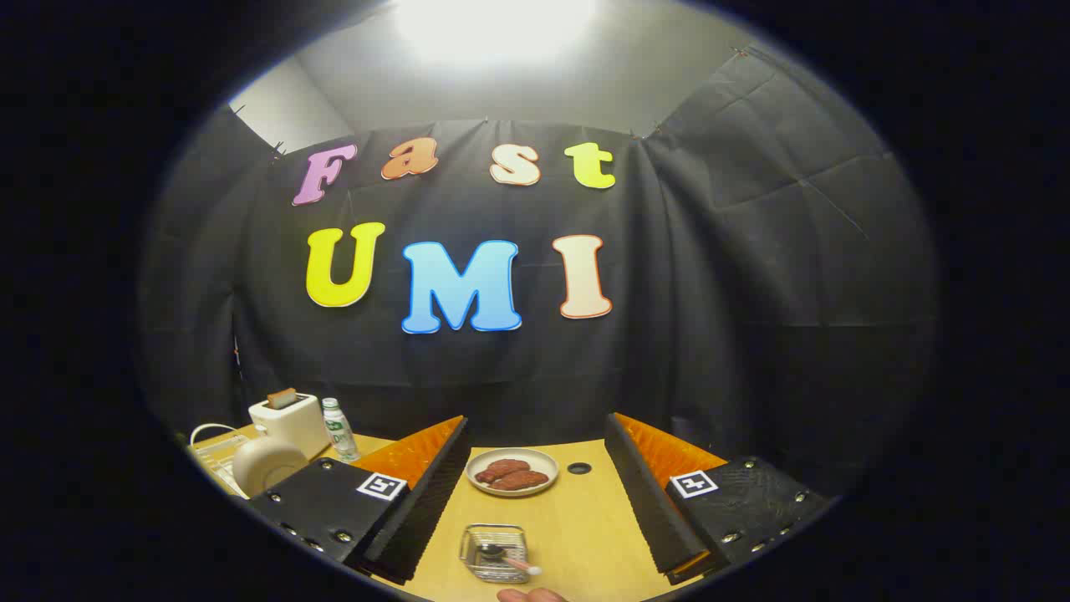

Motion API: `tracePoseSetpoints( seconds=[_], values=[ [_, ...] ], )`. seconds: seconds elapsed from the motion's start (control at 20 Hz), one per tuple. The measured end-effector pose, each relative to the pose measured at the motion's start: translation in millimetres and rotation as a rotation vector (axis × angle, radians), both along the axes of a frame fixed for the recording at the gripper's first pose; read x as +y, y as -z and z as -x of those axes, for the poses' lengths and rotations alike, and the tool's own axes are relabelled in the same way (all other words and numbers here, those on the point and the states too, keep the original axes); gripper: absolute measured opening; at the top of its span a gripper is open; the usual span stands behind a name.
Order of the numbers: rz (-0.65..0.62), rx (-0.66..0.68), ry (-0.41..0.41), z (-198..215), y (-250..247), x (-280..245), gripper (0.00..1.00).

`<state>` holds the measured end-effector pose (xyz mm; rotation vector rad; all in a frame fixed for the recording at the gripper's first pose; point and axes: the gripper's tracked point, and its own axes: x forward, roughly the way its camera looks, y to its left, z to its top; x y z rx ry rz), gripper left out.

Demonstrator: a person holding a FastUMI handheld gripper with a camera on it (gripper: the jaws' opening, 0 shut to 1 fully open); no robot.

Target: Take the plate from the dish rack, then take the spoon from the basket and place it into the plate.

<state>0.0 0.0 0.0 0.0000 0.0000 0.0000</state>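
1. Gripper (535,502) fingers stand wide apart above a wooden table (585,527), holding nothing; the bare tabletop shows between them.
2. Far to the left, beyond the left finger, a white dish rack (213,460) sits at the table's edge, with a pale round plate (267,464) standing upright on its edge in it.
3. Just behind the plate is a white toaster (292,422) with a slice of bread (282,398) sticking out of its top slot.
4. Beside the toaster, to its right, a small clear bottle (340,431) with a white cap stands upright.
5. Between the fingers and close to the camera, a small wire basket (495,553) rests on the table. A spoon (506,558) lies in it, dark bowl down inside the basket and pale handle slanting out over the right rim.
6. Just beyond the basket, also between the fingers, a shallow grey dish (512,472) holds two reddish-brown pieces of food (512,475) lying side by side.
7. To the right of that dish, a small dark round hole (578,468) is set in the tabletop.
8. Nearest the camera, a bit of a person's hand (532,595) shows just in front of the basket.
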Motion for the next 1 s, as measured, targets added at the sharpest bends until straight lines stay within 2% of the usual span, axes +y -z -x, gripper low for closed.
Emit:
tracePoseSetpoints(
  seconds=[0.25,0.5,0.7,1.0],
  values=[
    [-0.007,0.002,0.007,8,-22,71,0.99],
    [-0.047,-0.001,-0.055,12,-32,142,0.99],
    [-0.062,0.037,-0.093,2,-28,168,0.99],
    [0.002,0.057,-0.172,5,-37,210,0.99]
  ],
)
